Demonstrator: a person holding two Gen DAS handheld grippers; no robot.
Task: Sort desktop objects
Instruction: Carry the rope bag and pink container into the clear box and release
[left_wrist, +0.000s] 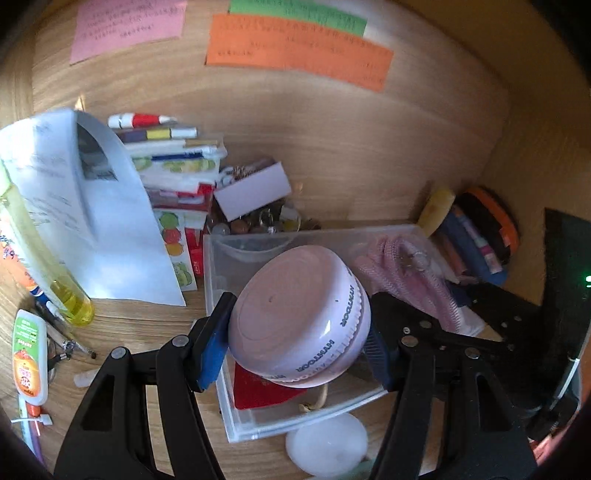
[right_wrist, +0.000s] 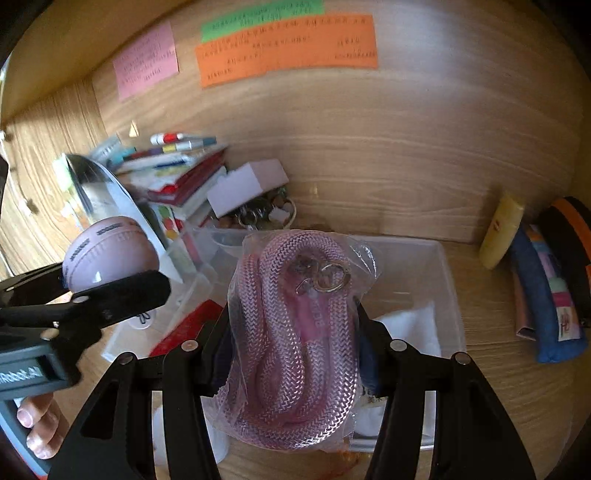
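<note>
Left wrist view first: left gripper (left_wrist: 299, 343) clamped on a pink round case (left_wrist: 295, 317), blue pads (left_wrist: 212, 350) pressed against both sides, jaws spread about as wide as the case, tilted on edge and held over the clear plastic bin (left_wrist: 229, 424). Red card (left_wrist: 258, 391) flat on the bin floor right under it, pink rope in a bag (left_wrist: 402, 277) over the bin's right half. White round lid (left_wrist: 327, 443) on the desk just in front of the bin. Further out, a curled sheet of paper (left_wrist: 92, 221) and a book stack (left_wrist: 173, 173) to the left, plus a yellow bottle (left_wrist: 48, 266). Right wrist view: right gripper (right_wrist: 295, 354) pinching that bagged pink rope (right_wrist: 291, 332), jaws moderately apart with the bag squeezed between them, held up above the bin (right_wrist: 450, 295). Metal ring (right_wrist: 328, 277) visible inside the bag. Blue pencil pouch (right_wrist: 543, 306) off to the right against the wooden back panel (right_wrist: 369, 147), coloured notes (right_wrist: 288, 48) stuck up on it.
</note>
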